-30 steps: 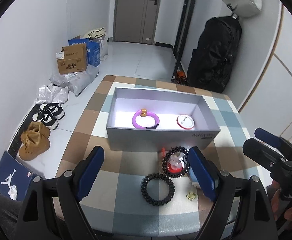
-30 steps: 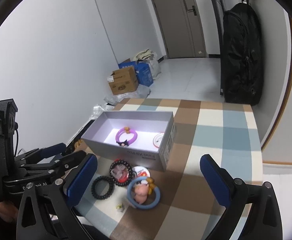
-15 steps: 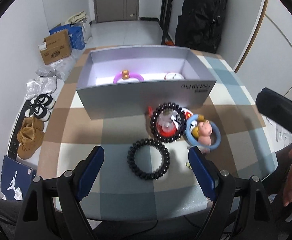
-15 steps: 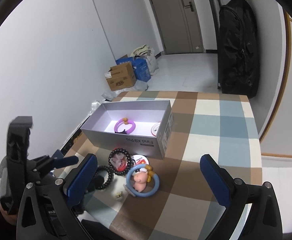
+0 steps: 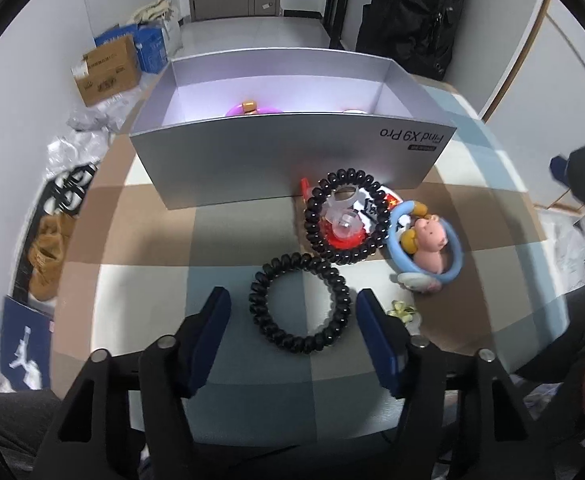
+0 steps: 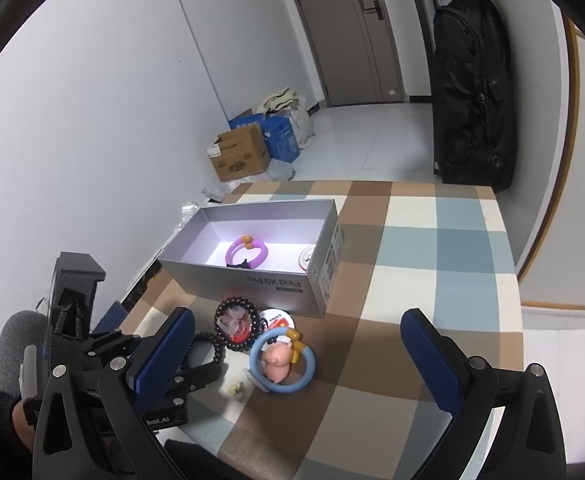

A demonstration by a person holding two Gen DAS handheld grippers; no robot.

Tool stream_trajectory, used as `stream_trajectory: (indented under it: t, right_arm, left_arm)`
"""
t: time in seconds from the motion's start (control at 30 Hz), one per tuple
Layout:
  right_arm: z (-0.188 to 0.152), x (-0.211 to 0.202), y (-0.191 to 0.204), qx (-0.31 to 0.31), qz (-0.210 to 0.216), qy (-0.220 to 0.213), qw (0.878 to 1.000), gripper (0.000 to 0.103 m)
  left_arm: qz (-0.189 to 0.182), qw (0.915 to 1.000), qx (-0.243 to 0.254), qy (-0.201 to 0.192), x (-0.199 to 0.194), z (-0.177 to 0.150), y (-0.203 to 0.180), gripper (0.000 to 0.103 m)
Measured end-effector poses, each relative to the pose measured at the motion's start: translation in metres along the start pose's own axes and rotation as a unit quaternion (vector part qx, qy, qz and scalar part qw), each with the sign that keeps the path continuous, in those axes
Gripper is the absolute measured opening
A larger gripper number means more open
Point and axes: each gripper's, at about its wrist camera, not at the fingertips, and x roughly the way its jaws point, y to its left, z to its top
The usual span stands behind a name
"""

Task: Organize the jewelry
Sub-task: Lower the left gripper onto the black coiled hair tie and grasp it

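Left gripper [image 5: 294, 322] closing — right gripper [image 6: 298, 346] wide.

Looks like someone's apartment entryway – shoes [image 5: 46, 252] lined up along the wall, cardboard boxes [image 6: 239, 153] on the tile floor, a front door [image 6: 348, 32], and a checkered-cloth worktop [image 6: 432, 248].

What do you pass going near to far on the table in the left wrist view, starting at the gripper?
left gripper, jaws closing around but not yet touching the black coil hair tie → black bead bracelet → silver box → purple ring inside it.
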Motion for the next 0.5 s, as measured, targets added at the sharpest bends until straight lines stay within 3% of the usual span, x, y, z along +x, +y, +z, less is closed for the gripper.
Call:
stream_trajectory:
  t: [0.07,0.2,0.5]
  right_arm:
    - [0.0,0.0,0.0,-0.001,0.0,0.001,1.0,0.103]
    - [0.0,0.0,-0.001,0.002,0.0,0.004,1.0,0.103]
    - [-0.001,0.002,-0.003,0.012,0.002,0.015,1.0,0.103]
  left_arm:
    - [0.0,0.9999,0.01,-0.003,-0.001,0.0,-0.002,0.043]
    - [-0.011,0.9998,0.014,-0.001,-0.002,0.0,-0.003,0.036]
    - [-0.04,0.999,-0.008,0.018,-0.002,0.005,0.007,0.035]
